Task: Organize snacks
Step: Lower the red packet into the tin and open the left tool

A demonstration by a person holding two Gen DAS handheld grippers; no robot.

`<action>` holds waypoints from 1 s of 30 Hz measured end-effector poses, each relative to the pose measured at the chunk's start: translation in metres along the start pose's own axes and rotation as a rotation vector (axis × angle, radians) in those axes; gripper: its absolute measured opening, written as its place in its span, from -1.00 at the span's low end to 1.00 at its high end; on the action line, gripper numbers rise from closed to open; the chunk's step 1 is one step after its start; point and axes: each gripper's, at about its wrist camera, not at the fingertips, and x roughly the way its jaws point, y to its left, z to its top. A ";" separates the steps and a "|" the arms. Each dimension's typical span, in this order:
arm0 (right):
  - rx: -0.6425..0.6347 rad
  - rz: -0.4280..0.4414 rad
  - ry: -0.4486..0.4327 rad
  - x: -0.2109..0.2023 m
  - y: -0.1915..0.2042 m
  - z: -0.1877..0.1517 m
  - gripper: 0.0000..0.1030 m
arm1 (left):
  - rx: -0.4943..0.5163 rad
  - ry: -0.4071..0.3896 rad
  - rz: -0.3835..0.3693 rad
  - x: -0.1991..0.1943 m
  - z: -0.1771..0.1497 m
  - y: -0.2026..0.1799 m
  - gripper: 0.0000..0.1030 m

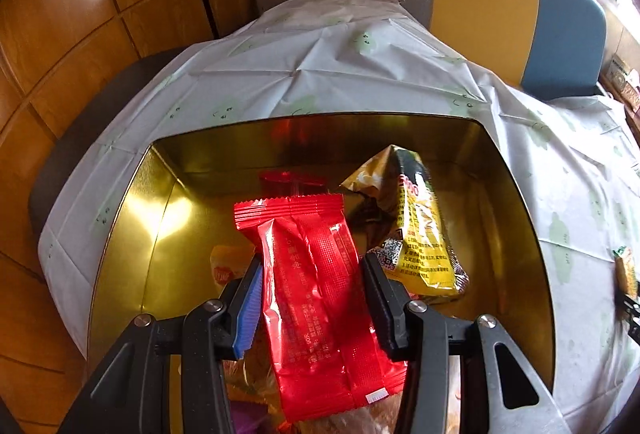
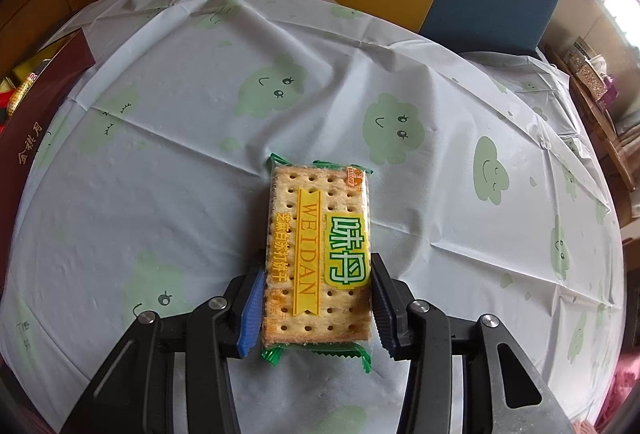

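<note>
While over gold tin [image 1: 132, 234], left gripper [image 1: 312, 286] pinches red packet [image 1: 316, 294], right gripper [image 2: 318, 298] clasps cracker pack [image 2: 320, 254]

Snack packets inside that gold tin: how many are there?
At least 3: a red packet between the left tongs, a yellow packet right of it, and an orange one lower left. More may be hidden.

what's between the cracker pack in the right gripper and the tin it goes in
Nothing visible. The right gripper has the cracker pack between its fingers on the tablecloth, which lies bare toward the tin at far left. Over the tin, though, the left gripper has a red packet between its fingers.
</note>
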 end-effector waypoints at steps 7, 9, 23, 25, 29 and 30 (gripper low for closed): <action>0.000 -0.004 0.000 -0.001 0.005 0.001 -0.09 | -0.011 0.031 -0.003 0.009 0.005 0.000 0.01; 0.006 -0.003 -0.001 -0.001 0.006 0.000 -0.09 | -0.020 0.037 -0.011 0.008 0.004 0.002 0.14; 0.009 -0.012 -0.012 -0.001 0.008 -0.006 -0.09 | -0.026 -0.096 -0.013 -0.041 -0.011 0.012 0.34; 0.012 -0.013 -0.013 -0.001 0.009 -0.007 -0.09 | -0.029 -0.117 -0.019 -0.051 -0.018 0.016 0.34; 0.014 -0.016 -0.013 -0.002 0.009 -0.008 -0.09 | -0.022 -0.136 -0.033 -0.065 -0.035 0.020 0.34; 0.014 -0.019 -0.014 -0.002 0.010 -0.007 -0.09 | -0.019 -0.143 -0.037 -0.069 -0.040 0.022 0.34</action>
